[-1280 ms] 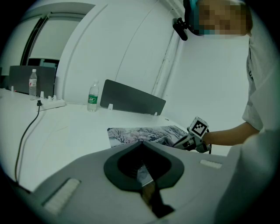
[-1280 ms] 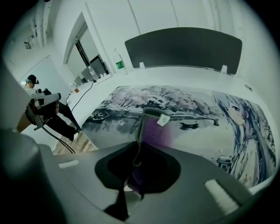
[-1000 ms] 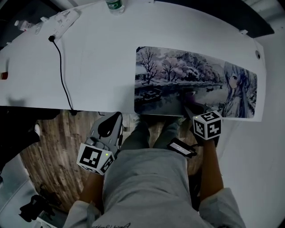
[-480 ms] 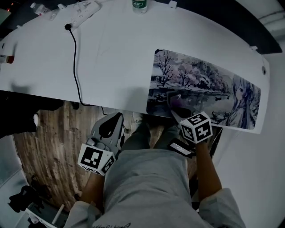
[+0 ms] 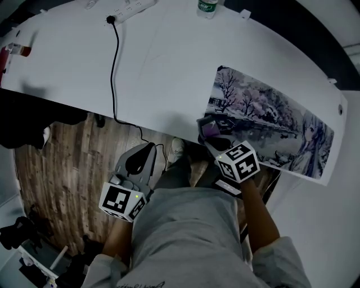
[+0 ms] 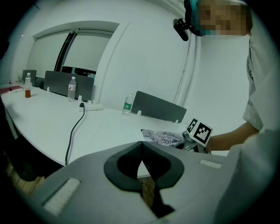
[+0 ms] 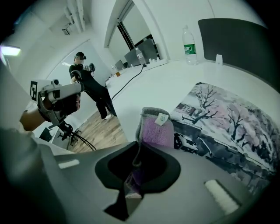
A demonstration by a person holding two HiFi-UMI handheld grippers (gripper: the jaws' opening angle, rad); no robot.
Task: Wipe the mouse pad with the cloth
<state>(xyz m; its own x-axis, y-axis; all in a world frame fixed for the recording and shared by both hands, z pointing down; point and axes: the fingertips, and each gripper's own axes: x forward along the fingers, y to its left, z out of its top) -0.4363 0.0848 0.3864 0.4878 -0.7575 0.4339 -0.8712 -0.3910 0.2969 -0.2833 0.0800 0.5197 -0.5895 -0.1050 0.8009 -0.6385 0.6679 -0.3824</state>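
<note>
The long mouse pad (image 5: 275, 126), printed with a snowy scene and a cartoon girl, lies on the right of the white table (image 5: 146, 62). A purple cloth (image 5: 209, 128) with a grey edge and a white tag rests at the pad's near left corner. My right gripper (image 5: 218, 140) is shut on it. In the right gripper view the cloth (image 7: 155, 130) hangs out of the right gripper (image 7: 138, 151), flat beside the pad (image 7: 227, 127). My left gripper (image 5: 146, 152) is held below the table edge over the floor. In the left gripper view the left gripper (image 6: 141, 154) is shut with nothing in it.
At the table's far edge stand a water bottle (image 5: 207, 7) and a power strip (image 5: 132, 5). Its black cable (image 5: 114, 73) runs down over the near edge. A small red item (image 5: 14, 50) sits far left. A person (image 7: 89, 85) stands in the background.
My right gripper has dragged the cloth left along the pad's near edge to its left corner. The head view has swung, so the table sits more to the right. The left gripper has stayed put.
</note>
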